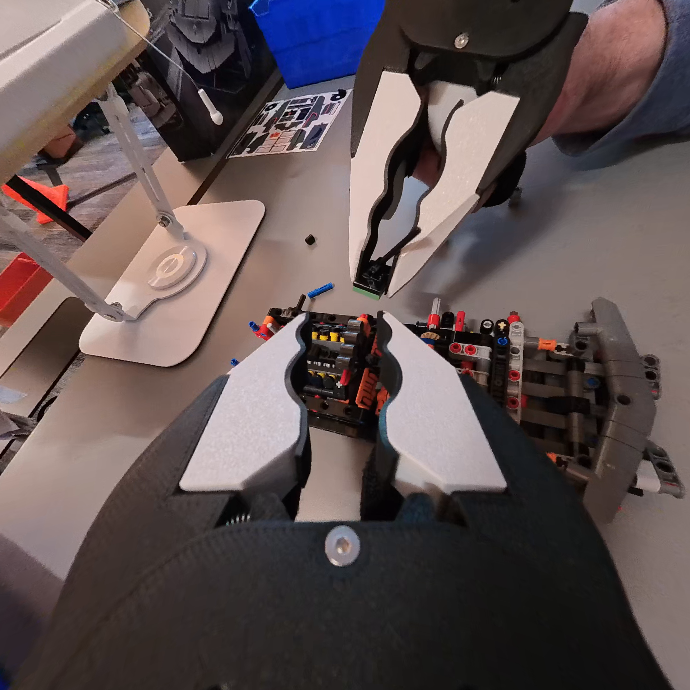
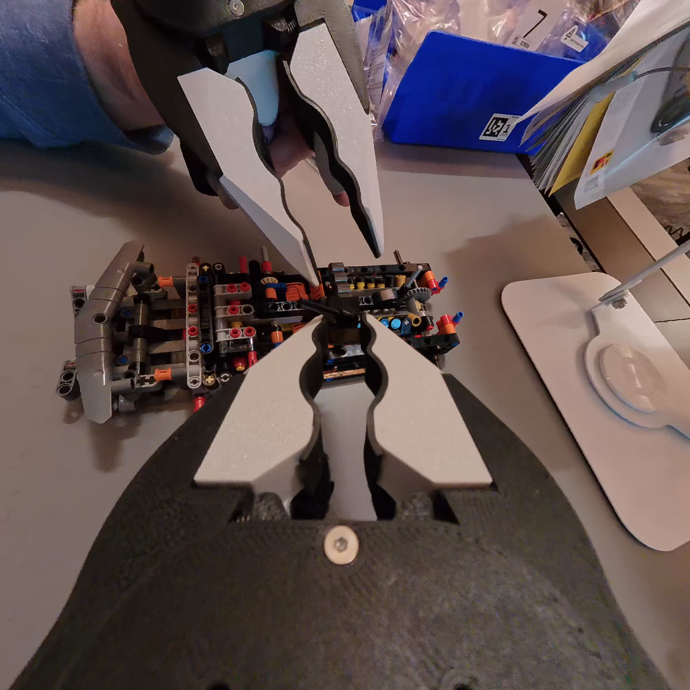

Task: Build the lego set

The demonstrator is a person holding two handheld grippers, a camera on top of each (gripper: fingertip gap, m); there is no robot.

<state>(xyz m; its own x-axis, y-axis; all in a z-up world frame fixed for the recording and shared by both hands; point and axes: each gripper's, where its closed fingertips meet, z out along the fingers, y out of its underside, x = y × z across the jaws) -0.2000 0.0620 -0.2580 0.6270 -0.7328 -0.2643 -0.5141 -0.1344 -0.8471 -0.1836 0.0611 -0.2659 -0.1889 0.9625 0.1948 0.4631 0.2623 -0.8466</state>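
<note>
Left wrist view: right claw (image 1: 373, 285) pinches a small black piece (image 1: 373, 274) above the lego build (image 1: 466, 369) on the counter (image 1: 224, 410), left claw (image 1: 343, 321) part-open, empty; a loose pinch could drop it into the gears.

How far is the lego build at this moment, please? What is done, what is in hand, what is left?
Done: a long chassis of many joined pieces lies on the table. In hand: the right gripper holds a small black piece above it; the left gripper, jaws apart, sits at the chassis. Left: fitting that piece, plus loose pins and sticker sheet.
</note>
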